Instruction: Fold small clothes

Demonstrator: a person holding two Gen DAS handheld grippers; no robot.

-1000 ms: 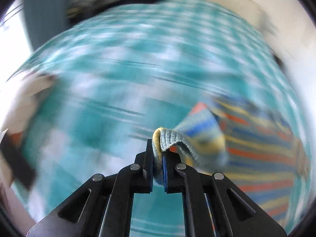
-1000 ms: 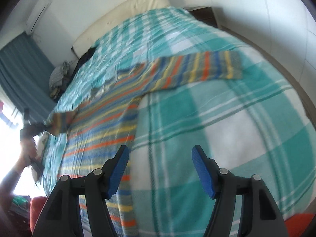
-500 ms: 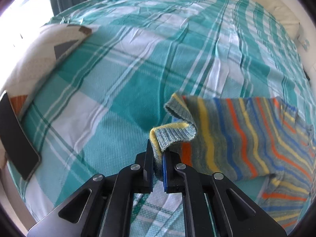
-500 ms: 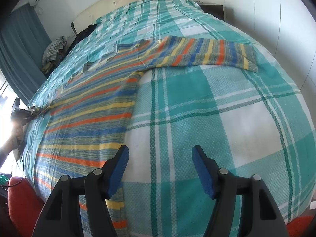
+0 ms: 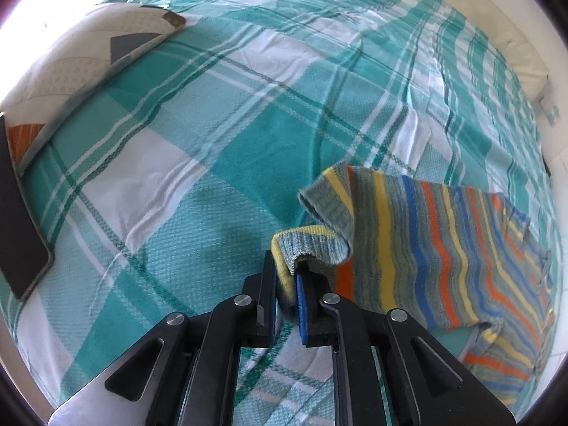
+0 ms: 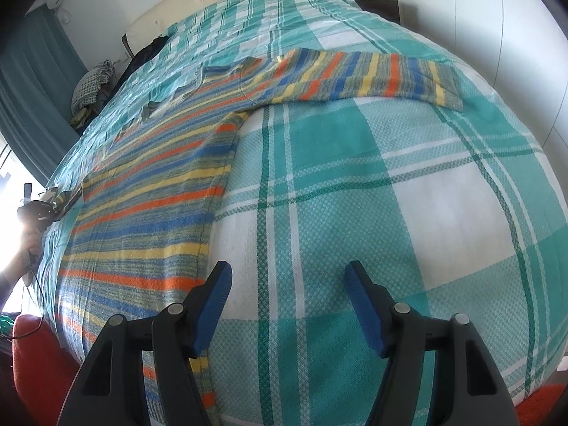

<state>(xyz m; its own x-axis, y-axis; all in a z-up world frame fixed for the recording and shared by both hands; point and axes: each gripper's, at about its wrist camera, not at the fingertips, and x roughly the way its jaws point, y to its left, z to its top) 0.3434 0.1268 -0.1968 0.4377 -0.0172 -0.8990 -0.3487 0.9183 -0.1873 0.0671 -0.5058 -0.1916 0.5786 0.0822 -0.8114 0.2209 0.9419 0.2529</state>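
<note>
Opening left gripper [image 5: 289,280] w/ sweater cuff [image 5: 309,245] between, right gripper [image 6: 287,305] wide, empty

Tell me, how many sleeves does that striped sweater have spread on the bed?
2: the right sleeve lies flat toward the bed's far side; the left sleeve's cuff sits between the left gripper's opening fingers.

Teal plaid bedspread [image 6: 355,177], cream headboard [image 6: 227,3], teal curtain [image 6: 32,81], white walls [image 6: 497,17]
</note>
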